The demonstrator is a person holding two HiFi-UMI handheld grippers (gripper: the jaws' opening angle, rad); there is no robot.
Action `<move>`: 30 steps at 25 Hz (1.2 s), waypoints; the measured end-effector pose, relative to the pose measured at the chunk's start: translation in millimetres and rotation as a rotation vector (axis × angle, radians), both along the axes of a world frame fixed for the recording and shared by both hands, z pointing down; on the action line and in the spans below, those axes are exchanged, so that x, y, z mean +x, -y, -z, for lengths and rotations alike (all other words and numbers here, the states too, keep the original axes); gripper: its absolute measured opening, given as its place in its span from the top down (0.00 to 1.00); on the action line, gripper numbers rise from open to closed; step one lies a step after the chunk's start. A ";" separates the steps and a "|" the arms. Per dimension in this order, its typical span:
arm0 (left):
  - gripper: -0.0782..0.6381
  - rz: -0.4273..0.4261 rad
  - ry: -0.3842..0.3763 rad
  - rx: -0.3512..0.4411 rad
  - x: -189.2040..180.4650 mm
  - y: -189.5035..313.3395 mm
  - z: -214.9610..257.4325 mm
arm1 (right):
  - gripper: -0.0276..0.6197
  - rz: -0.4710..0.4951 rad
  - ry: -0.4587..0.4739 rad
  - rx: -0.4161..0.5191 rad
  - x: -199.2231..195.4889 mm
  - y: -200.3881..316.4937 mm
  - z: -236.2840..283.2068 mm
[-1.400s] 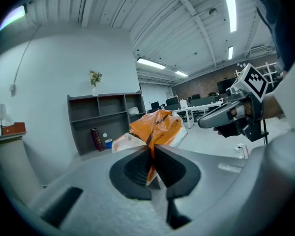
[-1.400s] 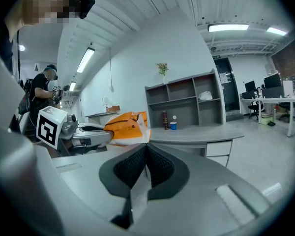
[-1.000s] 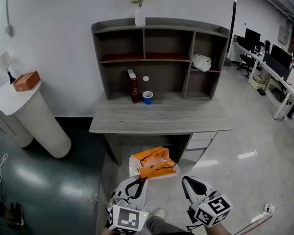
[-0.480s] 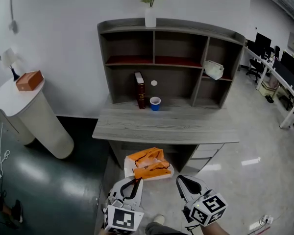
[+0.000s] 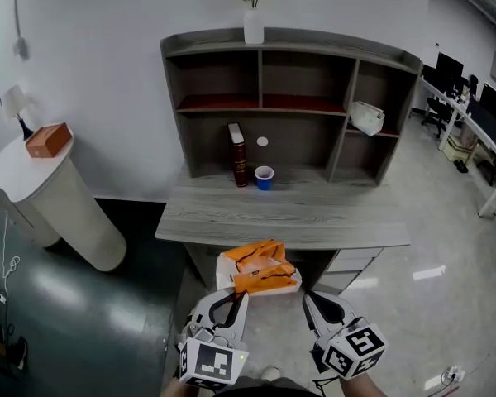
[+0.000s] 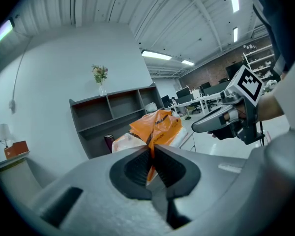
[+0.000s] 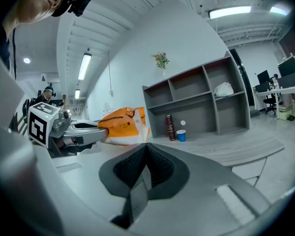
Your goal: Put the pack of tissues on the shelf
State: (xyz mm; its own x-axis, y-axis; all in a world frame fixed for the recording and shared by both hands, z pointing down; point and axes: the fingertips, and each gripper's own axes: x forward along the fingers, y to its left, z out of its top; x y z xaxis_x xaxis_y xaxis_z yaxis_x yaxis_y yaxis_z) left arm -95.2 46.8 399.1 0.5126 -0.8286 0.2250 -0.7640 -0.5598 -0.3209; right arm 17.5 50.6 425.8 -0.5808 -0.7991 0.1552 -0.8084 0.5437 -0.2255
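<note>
The pack of tissues [image 5: 259,268], white with an orange wrapper, hangs in the air just before the desk's front edge. My left gripper [image 5: 234,298] is shut on the near edge of its wrapper; in the left gripper view the orange film [image 6: 155,129] is pinched between the pads. My right gripper [image 5: 312,299] is beside it on the right, shut with nothing in it. The right gripper view shows its jaws [image 7: 146,144] closed, with the pack [image 7: 120,126] to their left. The grey shelf unit [image 5: 289,106] stands on the desk [image 5: 281,219] ahead.
On the desk under the shelf are a dark book [image 5: 237,155] and a blue cup [image 5: 264,177]. A white bag [image 5: 368,118] fills the right compartment, and a vase [image 5: 254,27] stands on top. A white pedestal [image 5: 58,197] with a brown box [image 5: 48,139] is at the left.
Both grippers and the held pack have moved forward toward the desk. The pack now sits at the desk's front edge in the picture. Both grips are unchanged.
</note>
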 end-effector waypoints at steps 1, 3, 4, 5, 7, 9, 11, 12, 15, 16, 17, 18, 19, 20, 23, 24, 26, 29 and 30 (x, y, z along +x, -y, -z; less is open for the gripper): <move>0.88 -0.003 0.001 0.001 1.8 1.7 0.2 | 0.96 -0.005 0.002 0.000 1.6 1.0 0.6; 0.88 -0.010 0.002 -0.001 5.6 5.3 -0.9 | 0.96 -0.013 0.000 0.006 5.1 2.2 3.4; 0.88 -0.016 0.000 0.000 8.1 8.4 -0.6 | 0.96 -0.017 -0.003 0.014 7.0 3.3 5.6; 0.88 -0.023 0.000 0.000 10.9 12.0 -0.4 | 0.96 -0.024 -0.007 0.023 9.1 4.4 7.8; 0.88 -0.040 0.011 -0.008 16.3 17.4 -3.6 | 0.96 -0.042 -0.014 0.029 15.4 4.6 9.6; 0.88 -0.049 0.008 -0.022 21.7 20.6 -5.7 | 0.96 -0.059 -0.012 0.022 23.0 2.6 9.2; 0.88 -0.056 -0.003 -0.026 27.3 24.2 -3.8 | 0.96 -0.071 -0.010 0.018 29.8 1.7 8.5; 0.88 -0.062 -0.007 -0.027 30.5 25.7 -2.5 | 0.96 -0.079 -0.011 0.018 33.1 1.5 8.0; 0.88 -0.076 -0.001 -0.027 39.6 28.4 -1.7 | 0.96 -0.098 -0.012 0.014 42.7 3.3 6.9; 0.88 -0.078 0.005 -0.029 41.6 29.2 -2.0 | 0.96 -0.101 -0.009 0.011 44.6 4.4 6.6; 0.88 -0.079 0.011 -0.029 42.9 30.2 -2.7 | 0.96 -0.103 -0.006 0.008 45.8 5.2 6.4; 0.88 -0.079 0.016 -0.029 43.9 31.5 -3.5 | 0.96 -0.104 -0.004 0.007 46.9 5.8 6.3; 0.88 -0.080 0.019 -0.028 44.9 32.9 -4.1 | 0.96 -0.104 -0.003 0.006 47.9 6.3 6.2; 0.88 -0.081 0.018 -0.028 46.5 34.5 -3.8 | 0.96 -0.105 -0.003 0.005 49.1 7.1 6.2; 0.88 -0.087 0.019 -0.020 52.9 42.5 -0.1 | 0.96 -0.110 -0.003 0.002 54.4 13.3 5.4; 0.88 -0.087 0.021 -0.014 54.9 46.4 0.6 | 0.96 -0.112 -0.004 0.000 56.4 16.8 5.1; 0.88 -0.087 0.022 -0.010 56.9 53.9 2.1 | 0.96 -0.108 -0.003 -0.006 57.5 23.8 5.7; 0.88 -0.093 0.013 -0.011 57.5 66.2 9.1 | 0.96 -0.099 -0.004 0.004 53.6 35.6 11.4; 0.88 -0.097 -0.004 -0.011 59.1 70.8 11.7 | 0.96 -0.097 -0.008 0.010 53.3 40.2 13.2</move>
State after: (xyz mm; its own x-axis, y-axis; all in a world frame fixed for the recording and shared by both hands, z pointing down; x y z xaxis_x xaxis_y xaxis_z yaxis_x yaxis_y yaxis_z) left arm -36.1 -24.0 387.4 0.5913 -0.7724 0.2319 -0.7072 -0.6348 -0.3114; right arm 70.7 10.4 412.6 -0.4996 -0.8530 0.1508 -0.8590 0.4653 -0.2136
